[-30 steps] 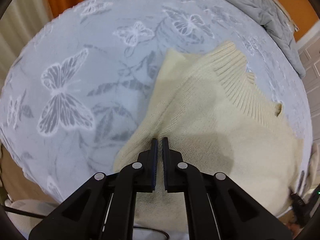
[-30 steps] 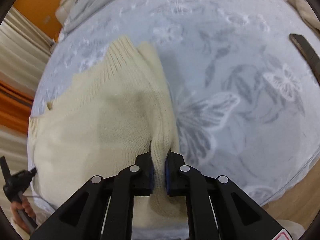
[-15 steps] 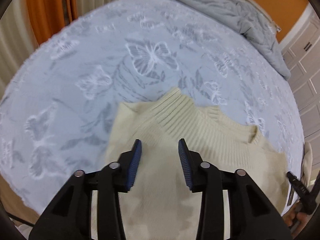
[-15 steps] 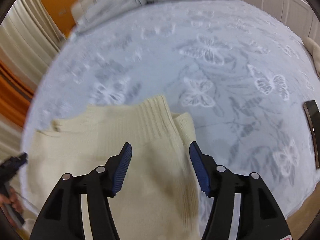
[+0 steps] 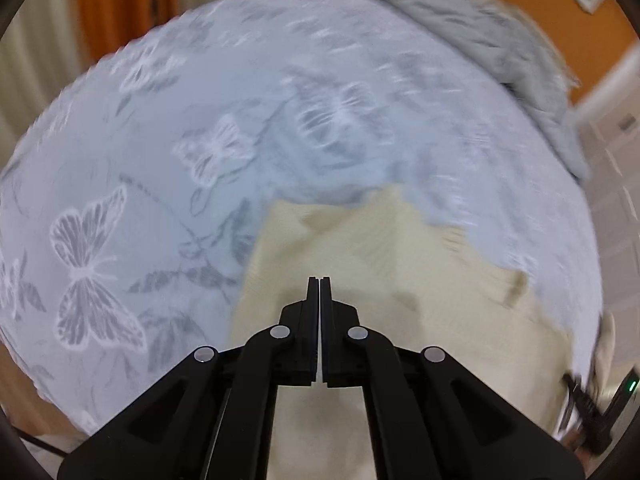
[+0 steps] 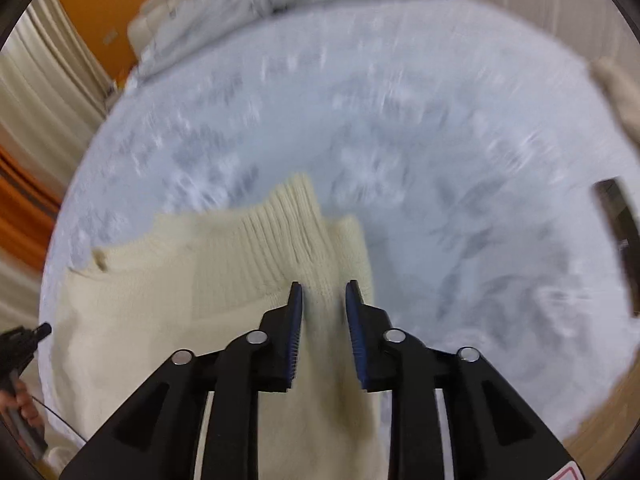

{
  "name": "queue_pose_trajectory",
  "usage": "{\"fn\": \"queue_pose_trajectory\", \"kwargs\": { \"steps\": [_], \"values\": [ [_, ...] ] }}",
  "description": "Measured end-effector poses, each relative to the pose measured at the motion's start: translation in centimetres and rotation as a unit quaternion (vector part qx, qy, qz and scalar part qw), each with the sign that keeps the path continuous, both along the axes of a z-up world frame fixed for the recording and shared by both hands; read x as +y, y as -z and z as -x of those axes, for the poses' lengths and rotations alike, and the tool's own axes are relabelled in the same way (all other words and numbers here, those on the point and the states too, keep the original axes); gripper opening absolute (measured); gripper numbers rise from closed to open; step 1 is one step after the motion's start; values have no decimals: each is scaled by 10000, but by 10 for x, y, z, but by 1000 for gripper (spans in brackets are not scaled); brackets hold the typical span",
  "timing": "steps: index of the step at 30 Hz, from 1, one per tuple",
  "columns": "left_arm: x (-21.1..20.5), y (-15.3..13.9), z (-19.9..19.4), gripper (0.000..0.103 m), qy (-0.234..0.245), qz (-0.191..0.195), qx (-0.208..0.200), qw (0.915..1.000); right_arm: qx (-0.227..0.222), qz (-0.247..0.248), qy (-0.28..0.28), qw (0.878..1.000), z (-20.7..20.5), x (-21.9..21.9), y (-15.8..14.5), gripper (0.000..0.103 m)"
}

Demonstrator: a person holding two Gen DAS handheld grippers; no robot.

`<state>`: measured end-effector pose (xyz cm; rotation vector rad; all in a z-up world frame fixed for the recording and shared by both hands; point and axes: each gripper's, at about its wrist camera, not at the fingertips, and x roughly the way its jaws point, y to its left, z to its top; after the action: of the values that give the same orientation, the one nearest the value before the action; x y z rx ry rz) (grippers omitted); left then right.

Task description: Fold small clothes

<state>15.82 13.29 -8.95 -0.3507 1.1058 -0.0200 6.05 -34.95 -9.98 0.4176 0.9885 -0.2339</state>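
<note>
A cream knit sweater [image 5: 400,280] lies partly folded on a bed with a grey butterfly-print cover [image 5: 200,140]. In the left wrist view my left gripper [image 5: 319,280] hovers over the sweater's left part with its jaws pressed together and nothing between them. In the right wrist view the sweater [image 6: 180,280] shows its ribbed band [image 6: 288,236] pointing away. My right gripper [image 6: 323,290] is open above the sweater's right folded edge, with a ridge of knit below the gap. Both views are blurred by motion.
A grey quilt [image 5: 500,40] is bunched at the far end of the bed, also in the right wrist view [image 6: 240,12]. A dark flat object [image 6: 618,232] lies on the cover at right. Orange curtains [image 5: 120,8] and white cupboard doors [image 5: 616,184] border the bed.
One second ago both grippers were closed at the sweater, the right one pinching its edge. Half a second ago both were open. Now the left has shut empty and the right has narrowed.
</note>
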Motion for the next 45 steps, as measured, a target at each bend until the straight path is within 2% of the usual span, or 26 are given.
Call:
{"fn": "queue_pose_trajectory", "kwargs": {
  "steps": [2, 4, 6, 9, 11, 12, 13, 16, 18, 19, 20, 21, 24, 26, 27, 28, 29, 30, 32, 33, 35, 37, 39, 41, 42, 45],
  "values": [
    [-8, -18, 28, 3, 289, -38, -312, 9991, -280, -14, -39, 9996, 27, 13, -21, 42],
    [-11, -18, 49, 9, 436, 22, -230, 9988, -281, -227, -144, 9992, 49, 21, -24, 42],
    [-7, -3, 77, 13, 369, 47, -34, 9993, 36, -445, -130, 9989, 77, 35, -11, 42],
    [8, 17, 103, 13, 34, 78, 173, 9998, 536, -637, 235, 9962, 113, 45, 19, 45],
    [29, 30, 124, 13, -492, 636, 126, 9967, 864, -785, 501, 9919, 126, 45, 37, 45],
    [40, 35, 134, 13, -799, 1033, 37, 9914, 966, -1022, 618, 9881, 129, 43, 45, 45],
    [44, 36, 138, 13, -912, 1212, 8, 9884, 967, -1158, 654, 9864, 130, 42, 47, 45],
    [44, 30, 140, 14, -1057, 1130, -14, 9880, 939, -1059, 775, 9869, 127, 41, 47, 56],
    [44, 17, 149, 28, -1326, 934, -202, 9866, 899, -1266, 799, 9846, 126, 41, 52, 57],
    [47, 7, 157, 51, -1502, 814, -447, 9843, 886, -1352, 849, 9832, 127, 41, 55, 57],
    [48, 2, 160, 68, -1625, 692, -544, 9828, 854, -1430, 899, 9819, 126, 38, 57, 57],
    [48, 2, 160, 70, -1656, 591, -532, 9830, 761, -1551, 973, 9801, 125, 33, 58, 58],
    [44, 22, 143, 70, -1423, 543, -4, 9883, 668, -1832, 1126, 9743, 113, 26, 68, 59],
    [50, 41, 135, 66, -1631, 687, 306, 9837, 595, -1909, 1125, 9733, 102, 26, 68, 55],
    [52, 48, 133, 58, -1701, 862, 447, 9806, 554, -1896, 1075, 9744, 97, 27, 65, 31],
    [56, 56, 129, 42, -1740, 1223, 553, 9756, 492, -1849, 991, 9765, 92, 29, 59, 14],
    [58, 56, 129, 29, -1827, 1315, 616, 9724, 457, -1776, 867, 9792, 87, 30, 51, 12],
    [61, 48, 129, 24, -1822, 1428, 573, 9712, 280, -1769, 748, 9810, 85, 29, 37, 11],
    [62, 30, 136, 22, -1661, 1450, 501, 9741, -46, -1763, 648, 9822, 88, 23, 7, 10],
    [61, 21, 142, 22, -1571, 1491, 454, 9752, -74, -1699, 616, 9835, 92, 19, -4, 10],
    [56, 13, 155, 22, -1402, 1460, 546, 9778, 57, -1472, 601, 9873, 97, 14, -7, 10],
    [47, 30, 161, 22, -1316, 1324, 796, 9792, 676, -1066, 567, 9904, 95, 13, 20, 10],
    [40, 49, 163, 23, -1197, 972, 849, 9844, 1256, -1196, 681, 9825, 98, 11, 53, 14],
    [37, 43, 161, 25, -1057, 760, 702, 9890, 1073, -1147, 918, 9833, 110, 9, 40, 17],
    [34, 33, 162, 26, -980, 598, 595, 9916, 986, -991, 977, 9854, 114, 8, 29, 23],
    [30, -12, 162, 25, -773, -20, -33, 9970, 700, -240, 1163, 9905, 127, 7, -8, 29]
  ]
}}
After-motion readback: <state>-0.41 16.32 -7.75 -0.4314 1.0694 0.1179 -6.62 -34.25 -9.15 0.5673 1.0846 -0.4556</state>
